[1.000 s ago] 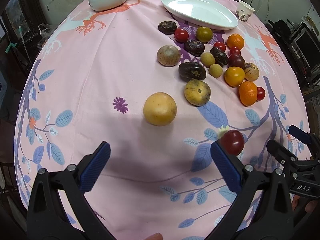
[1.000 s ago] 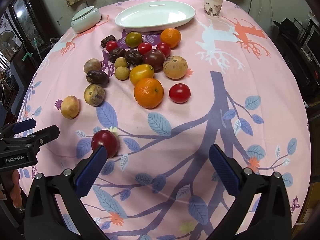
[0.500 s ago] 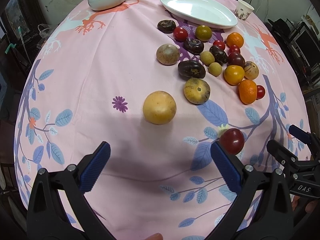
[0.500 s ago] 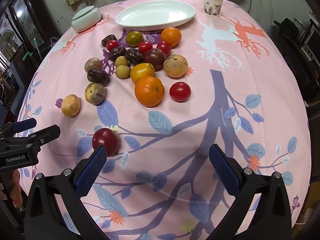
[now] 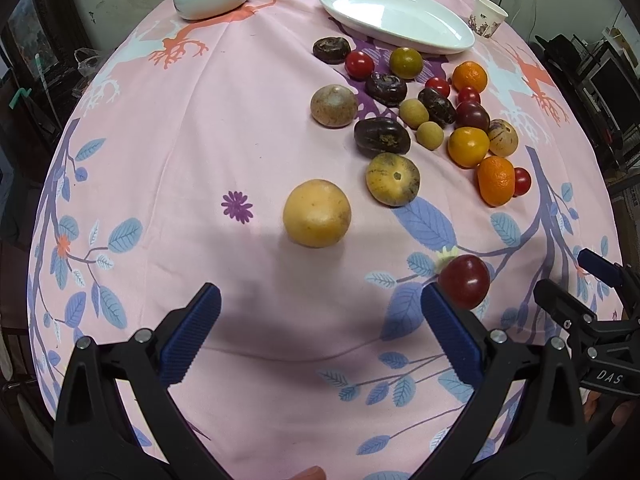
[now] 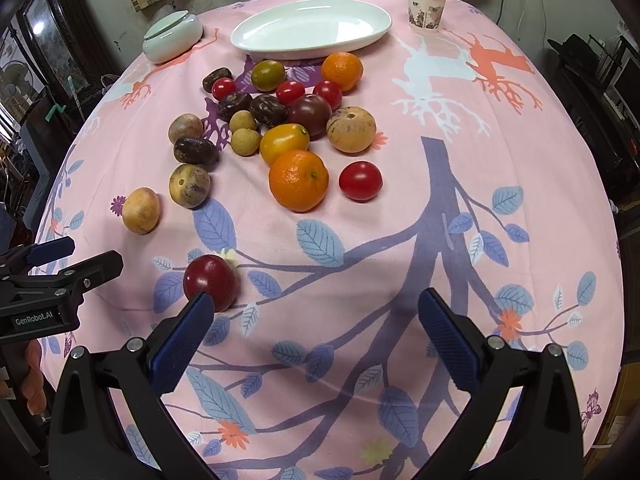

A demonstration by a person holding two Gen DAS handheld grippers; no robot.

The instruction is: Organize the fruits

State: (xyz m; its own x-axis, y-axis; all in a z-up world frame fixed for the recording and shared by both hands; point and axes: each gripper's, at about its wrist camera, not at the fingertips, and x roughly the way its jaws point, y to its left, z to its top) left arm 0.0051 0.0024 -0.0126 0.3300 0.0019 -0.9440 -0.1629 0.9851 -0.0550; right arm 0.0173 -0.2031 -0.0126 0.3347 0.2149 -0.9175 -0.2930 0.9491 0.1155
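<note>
Entry: fruits on pink cloth (image 6: 500, 168), none yet on the dish (image 6: 312, 30).

Risks:
- Red plum (image 6: 210, 282) lies just beside the tip of one finger of the right gripper (image 6: 312, 332); a careless nudge would likely roll it toward the near table edge.
- Round fruits sit packed in a cluster; reaching for one probably knocks its neighbours and scatters them.
- Left gripper (image 5: 320, 332) and right gripper work close together near the plum; both going for it could make them collide.
- Soft tomatoes may bruise or split under a hard squeeze.

Grippers: both have jaws spread wide, holding nothing.

Stock:
- Red plum, glossy, dark red, alone nearest the grippers.
- Yellow fruit (image 5: 317, 213), smooth, round, apart from the cluster, ahead of the left gripper.
- Cluster between these and the dish: mandarin (image 6: 298, 180), red tomato (image 6: 360, 181), dark wrinkled fruits, small tan ones, speckled brown ones.
- Dish: white, oval, at the far side, beside a paper cup (image 6: 426, 7).
</note>
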